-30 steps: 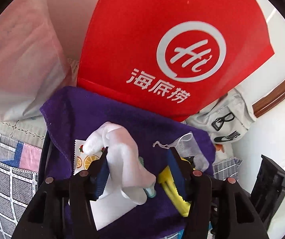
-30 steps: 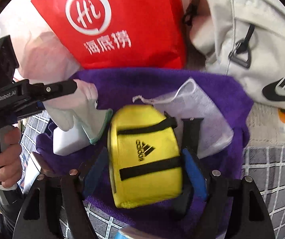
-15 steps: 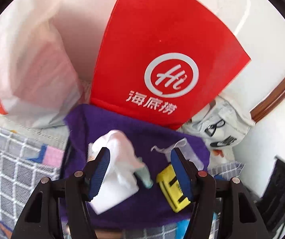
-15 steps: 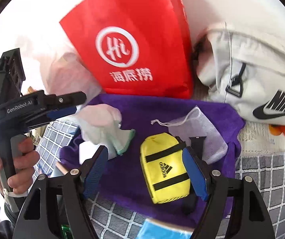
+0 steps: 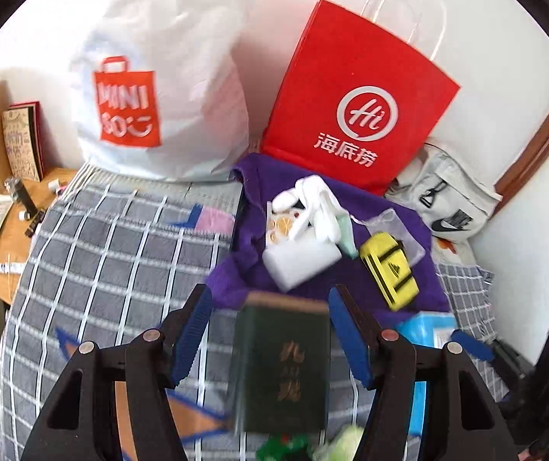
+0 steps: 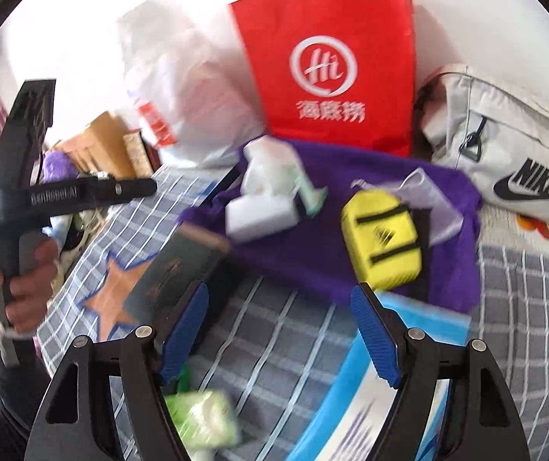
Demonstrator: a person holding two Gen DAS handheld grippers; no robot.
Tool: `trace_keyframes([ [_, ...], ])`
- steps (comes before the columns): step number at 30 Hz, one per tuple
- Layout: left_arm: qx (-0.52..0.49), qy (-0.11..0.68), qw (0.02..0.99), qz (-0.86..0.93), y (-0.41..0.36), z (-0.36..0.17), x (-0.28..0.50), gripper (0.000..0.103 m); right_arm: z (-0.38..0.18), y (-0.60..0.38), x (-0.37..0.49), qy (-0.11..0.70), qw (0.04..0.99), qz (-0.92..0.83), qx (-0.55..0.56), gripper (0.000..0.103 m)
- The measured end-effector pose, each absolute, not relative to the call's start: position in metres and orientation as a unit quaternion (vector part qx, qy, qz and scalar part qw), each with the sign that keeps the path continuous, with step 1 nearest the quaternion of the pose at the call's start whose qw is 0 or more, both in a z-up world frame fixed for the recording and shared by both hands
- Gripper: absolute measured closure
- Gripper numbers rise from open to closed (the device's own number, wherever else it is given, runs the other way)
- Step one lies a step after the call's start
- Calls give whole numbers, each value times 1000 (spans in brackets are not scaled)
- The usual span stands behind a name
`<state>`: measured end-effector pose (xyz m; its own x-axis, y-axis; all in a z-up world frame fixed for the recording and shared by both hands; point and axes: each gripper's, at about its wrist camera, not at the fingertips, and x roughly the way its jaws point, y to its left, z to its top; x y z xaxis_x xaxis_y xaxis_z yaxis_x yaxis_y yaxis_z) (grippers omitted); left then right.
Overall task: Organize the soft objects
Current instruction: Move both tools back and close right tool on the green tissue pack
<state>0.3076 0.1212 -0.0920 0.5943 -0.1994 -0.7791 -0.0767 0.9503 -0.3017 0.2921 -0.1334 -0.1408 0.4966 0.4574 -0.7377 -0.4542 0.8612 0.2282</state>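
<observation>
Both tools hang above the checked bedspread (image 5: pixel 113 238) with nothing in their grasp. The left gripper (image 5: pixel 270 330) stands wide apart, a dark green book (image 5: pixel 282 365) lying on the bedspread below the gap, untouched. The right gripper (image 6: pixel 280 330) is equally spread, over bare checked cloth. The soft things sit on a purple towel (image 5: pixel 251 207) at the far edge of the bedspread, against a red paper bag (image 5: pixel 355 107): a white sock bundle (image 5: pixel 312 207), a white sponge block (image 5: pixel 297 261) and a yellow pouch (image 5: pixel 389 272), near one another.
</observation>
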Motion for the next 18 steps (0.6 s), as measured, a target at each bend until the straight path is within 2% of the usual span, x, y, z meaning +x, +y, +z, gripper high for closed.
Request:
trace_keyframes([
  [15,-148,473,867,-60,123,-132,222,42,-206,-104,203,475,828,297,-3,25],
  [18,-150,478,863,-64,123,-142,213,42,-215,-99,200,471,834,286,-11,19],
])
